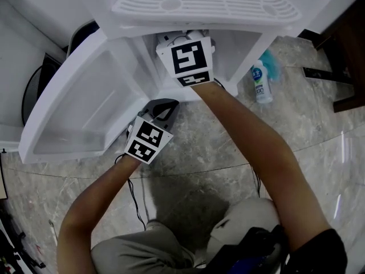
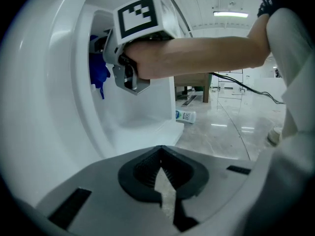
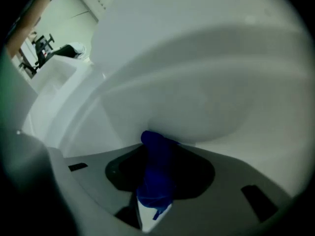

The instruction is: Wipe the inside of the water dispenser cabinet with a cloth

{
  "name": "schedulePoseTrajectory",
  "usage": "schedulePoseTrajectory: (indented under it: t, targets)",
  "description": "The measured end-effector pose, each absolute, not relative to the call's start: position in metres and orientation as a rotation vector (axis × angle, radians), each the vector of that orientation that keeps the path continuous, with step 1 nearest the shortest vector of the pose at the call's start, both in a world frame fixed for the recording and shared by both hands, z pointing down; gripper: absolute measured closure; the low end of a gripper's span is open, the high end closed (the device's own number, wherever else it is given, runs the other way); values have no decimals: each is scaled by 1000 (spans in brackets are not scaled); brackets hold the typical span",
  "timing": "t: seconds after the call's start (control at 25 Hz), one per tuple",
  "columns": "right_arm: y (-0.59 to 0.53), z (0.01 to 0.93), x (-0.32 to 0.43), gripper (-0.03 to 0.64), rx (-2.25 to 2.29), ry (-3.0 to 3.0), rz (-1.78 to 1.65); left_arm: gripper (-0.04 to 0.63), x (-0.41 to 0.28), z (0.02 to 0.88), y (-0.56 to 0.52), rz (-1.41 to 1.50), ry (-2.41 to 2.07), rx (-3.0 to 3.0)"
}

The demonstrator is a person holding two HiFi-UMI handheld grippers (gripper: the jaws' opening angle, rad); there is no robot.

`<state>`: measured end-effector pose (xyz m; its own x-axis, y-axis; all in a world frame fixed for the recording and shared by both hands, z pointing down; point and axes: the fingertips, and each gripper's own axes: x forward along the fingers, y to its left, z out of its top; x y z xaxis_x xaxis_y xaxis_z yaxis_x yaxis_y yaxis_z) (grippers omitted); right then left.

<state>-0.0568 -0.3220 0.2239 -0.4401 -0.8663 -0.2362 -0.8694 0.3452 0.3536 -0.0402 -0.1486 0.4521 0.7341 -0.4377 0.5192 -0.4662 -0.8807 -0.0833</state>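
The white water dispenser cabinet [image 1: 239, 50] stands with its door [image 1: 85, 107] swung open to the left. My right gripper [image 3: 156, 154] reaches inside the cabinet, shut on a blue cloth [image 3: 156, 173] that presses against the white inner wall [image 3: 206, 97]. From the left gripper view the blue cloth [image 2: 98, 73] shows at the right gripper's [image 2: 101, 58] tips inside the cabinet opening. My left gripper [image 1: 165, 108] hangs outside, low in front of the cabinet near the door, shut and empty; its jaws [image 2: 161, 173] meet with nothing between them.
A white spray bottle [image 1: 261, 82] with a teal cap lies on the marble floor to the right of the cabinet. The drip grille [image 1: 205, 4] tops the dispenser. Dark furniture [image 1: 342, 56] stands at the right edge. Cables run across the floor near my knees.
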Motion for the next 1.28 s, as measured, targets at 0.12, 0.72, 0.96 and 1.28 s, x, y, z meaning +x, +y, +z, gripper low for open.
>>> schedulePoseTrajectory:
  t: [0.12, 0.72, 0.96, 1.28]
  targets:
    - [-346, 226, -52, 497, -1770, 2579, 752, 589, -42, 455, -146, 848, -748, 2871]
    - [-261, 220, -48, 494, -1352, 2798, 460, 589, -49, 424, -159, 717, -856, 2842]
    - [-208, 239, -30, 494, -1269, 2953, 378, 589, -47, 404, -148, 710, -840, 2899]
    - [-141, 302, -1, 494, -1223, 3181, 190, 589, -48, 399, -144, 730, -828, 2928]
